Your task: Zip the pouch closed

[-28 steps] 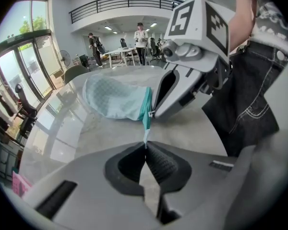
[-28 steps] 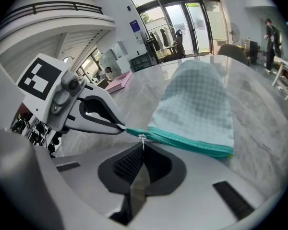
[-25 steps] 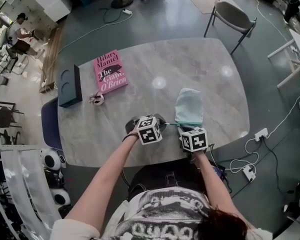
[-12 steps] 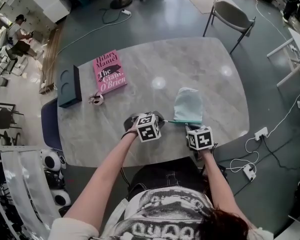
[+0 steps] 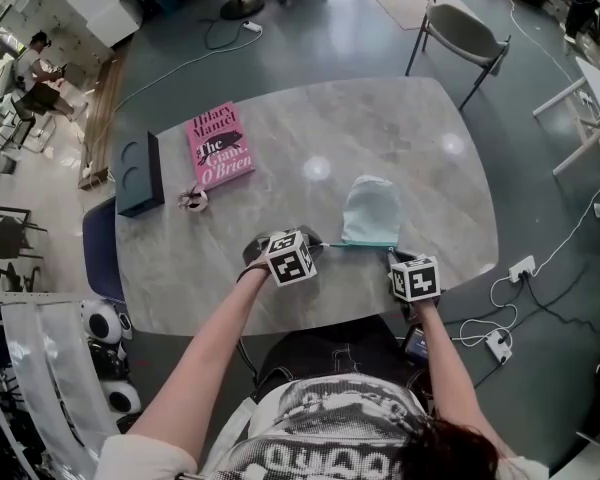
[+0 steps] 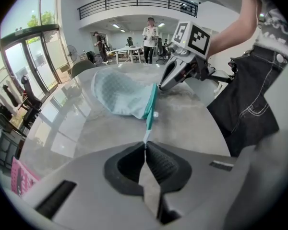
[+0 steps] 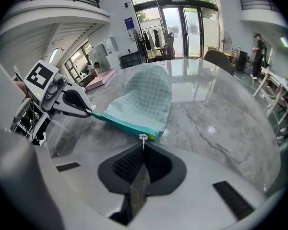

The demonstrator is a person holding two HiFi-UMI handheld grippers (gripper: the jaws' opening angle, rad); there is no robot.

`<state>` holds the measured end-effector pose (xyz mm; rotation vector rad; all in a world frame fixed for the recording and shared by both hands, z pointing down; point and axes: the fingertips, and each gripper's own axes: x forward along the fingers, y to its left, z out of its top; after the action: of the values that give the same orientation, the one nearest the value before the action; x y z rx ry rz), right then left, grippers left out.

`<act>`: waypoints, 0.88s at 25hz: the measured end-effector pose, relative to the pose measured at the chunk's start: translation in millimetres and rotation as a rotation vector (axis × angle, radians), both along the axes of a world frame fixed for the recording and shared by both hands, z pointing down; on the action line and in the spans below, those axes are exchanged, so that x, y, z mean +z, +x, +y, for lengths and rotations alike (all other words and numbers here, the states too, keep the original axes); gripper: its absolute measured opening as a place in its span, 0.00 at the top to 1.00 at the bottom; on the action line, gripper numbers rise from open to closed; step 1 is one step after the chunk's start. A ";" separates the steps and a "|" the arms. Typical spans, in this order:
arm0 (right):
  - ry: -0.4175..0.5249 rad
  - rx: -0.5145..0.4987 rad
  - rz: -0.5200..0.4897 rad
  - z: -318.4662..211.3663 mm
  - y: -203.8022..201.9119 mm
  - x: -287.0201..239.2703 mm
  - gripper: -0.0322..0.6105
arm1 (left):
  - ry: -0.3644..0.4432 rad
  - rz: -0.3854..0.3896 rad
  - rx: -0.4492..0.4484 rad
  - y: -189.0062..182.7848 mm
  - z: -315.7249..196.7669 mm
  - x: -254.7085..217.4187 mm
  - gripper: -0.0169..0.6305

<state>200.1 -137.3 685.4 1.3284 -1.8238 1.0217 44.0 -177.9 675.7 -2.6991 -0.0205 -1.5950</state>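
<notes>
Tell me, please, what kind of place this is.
Probably an open office or lab hall: a large table with a chair beside it, a power strip on the floor, and a railed upper gallery.

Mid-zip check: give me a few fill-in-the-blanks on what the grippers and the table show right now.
The left gripper and the right gripper both have jaws ___ on parts of the pouch.
The zipper pull is pinched by the ___ gripper.
The book on the table has a ___ cover.
Missing words: shut; right; pink.
</notes>
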 end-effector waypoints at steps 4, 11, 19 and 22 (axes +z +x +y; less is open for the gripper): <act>0.045 -0.021 0.021 -0.6 -0.3 -7.5 0.91 | -0.058 0.083 -0.101 -0.4 2.3 -3.8 0.92; 0.168 0.020 -0.094 -6.8 -11.6 -40.7 0.80 | -0.117 0.260 -0.323 -1.7 5.0 -35.8 0.72; 0.371 0.062 -0.226 -1.4 -47.2 -116.8 0.80 | -0.111 0.513 -0.560 -24.9 26.7 -87.9 0.81; 0.414 0.055 -0.220 7.8 -58.1 -135.2 0.81 | -0.090 0.539 -0.611 -37.1 35.9 -95.1 0.83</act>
<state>142.0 -129.5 550.2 1.5612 -2.2666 0.8748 6.9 -142.0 580.6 -3.3047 0.8155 -0.8634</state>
